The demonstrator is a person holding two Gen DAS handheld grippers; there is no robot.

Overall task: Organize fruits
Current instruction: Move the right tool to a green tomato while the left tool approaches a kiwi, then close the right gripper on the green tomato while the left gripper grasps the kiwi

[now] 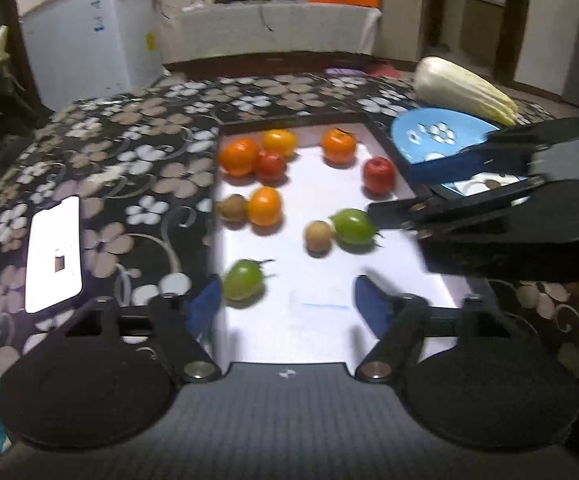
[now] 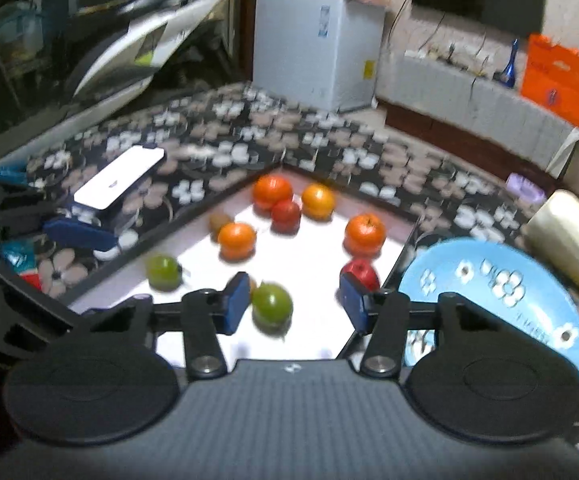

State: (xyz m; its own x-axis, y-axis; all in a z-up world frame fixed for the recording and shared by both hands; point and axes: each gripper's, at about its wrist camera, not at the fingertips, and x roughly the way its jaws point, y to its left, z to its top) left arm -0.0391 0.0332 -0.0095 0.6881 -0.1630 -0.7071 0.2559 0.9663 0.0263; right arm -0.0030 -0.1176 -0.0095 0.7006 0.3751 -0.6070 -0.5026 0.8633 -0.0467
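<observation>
A white tray (image 1: 321,308) with a dark rim holds several loose fruits: oranges (image 1: 265,205), red apples (image 1: 378,175), two green fruits (image 1: 243,279) and brown kiwis (image 1: 318,235). My left gripper (image 1: 287,306) is open and empty over the tray's near end, beside the near green fruit. My right gripper (image 2: 292,305) is open and empty, low over the tray, with the other green fruit (image 2: 272,305) just beyond its left pad (image 2: 235,300). It also shows in the left wrist view (image 1: 441,196) at the tray's right edge. A blue plate (image 2: 501,300) lies right of the tray.
A white phone (image 1: 54,254) lies on the flowered tablecloth (image 1: 129,152) left of the tray. A pale cabbage (image 1: 463,89) lies behind the blue plate. A white fridge (image 2: 317,44) and an orange bag (image 2: 555,76) stand beyond the table.
</observation>
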